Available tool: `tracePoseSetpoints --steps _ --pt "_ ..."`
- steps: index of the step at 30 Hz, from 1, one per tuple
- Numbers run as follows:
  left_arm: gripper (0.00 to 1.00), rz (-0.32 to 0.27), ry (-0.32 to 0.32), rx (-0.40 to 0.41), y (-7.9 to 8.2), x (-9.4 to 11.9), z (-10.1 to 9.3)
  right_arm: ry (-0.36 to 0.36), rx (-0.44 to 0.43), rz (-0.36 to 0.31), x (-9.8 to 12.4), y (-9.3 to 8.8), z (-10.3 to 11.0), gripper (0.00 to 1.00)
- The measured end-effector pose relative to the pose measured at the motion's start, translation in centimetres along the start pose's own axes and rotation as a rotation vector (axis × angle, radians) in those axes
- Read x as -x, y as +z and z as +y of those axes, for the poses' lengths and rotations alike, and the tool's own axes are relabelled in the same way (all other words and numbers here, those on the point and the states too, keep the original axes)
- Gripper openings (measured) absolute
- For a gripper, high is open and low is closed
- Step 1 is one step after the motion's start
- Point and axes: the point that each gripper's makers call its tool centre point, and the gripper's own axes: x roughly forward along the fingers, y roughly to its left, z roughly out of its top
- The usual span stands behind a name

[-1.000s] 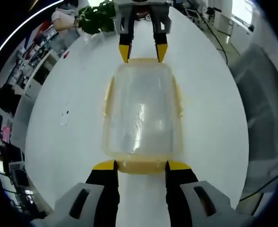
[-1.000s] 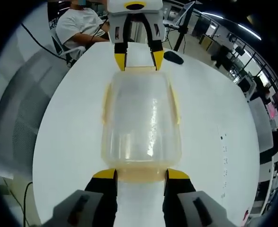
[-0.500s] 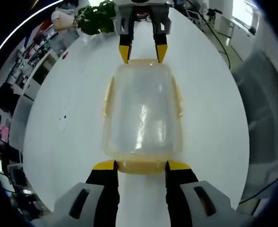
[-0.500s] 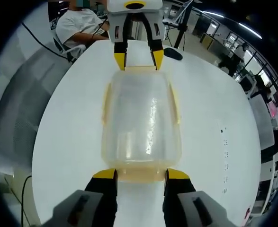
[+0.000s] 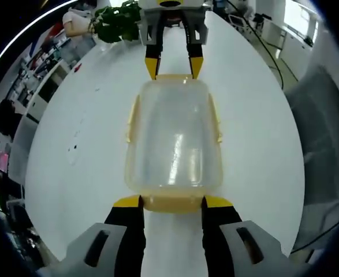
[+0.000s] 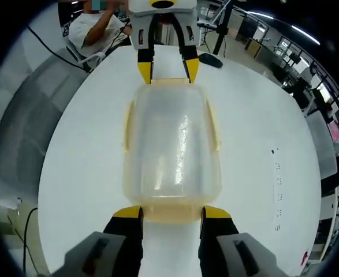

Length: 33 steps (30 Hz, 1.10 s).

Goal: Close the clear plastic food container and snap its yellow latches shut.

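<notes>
Left gripper view, extra things: we are seeing a green plant (image 5: 118, 22) at the upper left of the frame, shelves (image 5: 45, 75) along the left edge, and small dark marks (image 5: 73, 145) on the white table (image 5: 261, 144) left of the container.
Right gripper view, extra things: we are seeing a seated person in a white shirt (image 6: 94, 29) at the upper left, a dark mouse-like object (image 6: 210, 58) on the table (image 6: 82, 150) at the upper right of centre, and a row of small marks (image 6: 278, 184) at the right side.
Container place: the clear plastic container (image 5: 174, 138) is lying in the centre of both frames on the table (image 6: 172, 153), between the two grippers.
Container look: the lid is sitting on top and is catching bright reflections; yellow latches (image 5: 132, 118) are running along the long sides (image 6: 127, 124), and we cannot tell if they are snapped down.
Left gripper (image 5: 170, 201): its jaws are standing apart, and the near yellow end latch (image 5: 170, 203) is lying between the tips; we cannot tell if they are pressing it.
Right gripper (image 6: 168, 212): its jaws are also standing apart around the opposite end latch (image 6: 169, 213); it is appearing at the top of the left gripper view (image 5: 173, 64), tips just at the far edge.
</notes>
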Motion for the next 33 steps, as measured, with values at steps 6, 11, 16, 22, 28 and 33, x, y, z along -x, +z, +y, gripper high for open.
tracePoseSetpoints --steps 6,11,16,22,28,33 --pt "0.36 -0.001 -0.010 0.013 -0.09 -0.12 -0.08 0.011 -0.001 -0.006 -0.09 -0.06 -0.07 0.36" --pt "0.36 -0.010 -0.024 0.016 0.13 -0.14 -0.15 0.026 -0.004 -0.007 -0.08 -0.28 -0.11 0.36" --pt "0.36 -0.014 -0.032 0.013 0.30 -0.31 -0.22 0.041 -0.011 -0.010 0.02 -0.47 0.06 0.36" --pt "0.36 -0.010 -0.058 0.021 0.23 -0.71 -0.40 0.058 -0.028 -0.011 -0.09 -0.60 0.31 0.36" --pt "0.36 -0.016 -0.082 0.026 0.10 -0.95 -0.43 0.066 -0.039 -0.014 -0.18 -0.63 0.39 0.36" --pt "0.37 -0.017 -0.087 0.018 0.07 -0.96 -0.43 0.060 -0.069 -0.012 -0.25 -0.78 0.33 0.37"
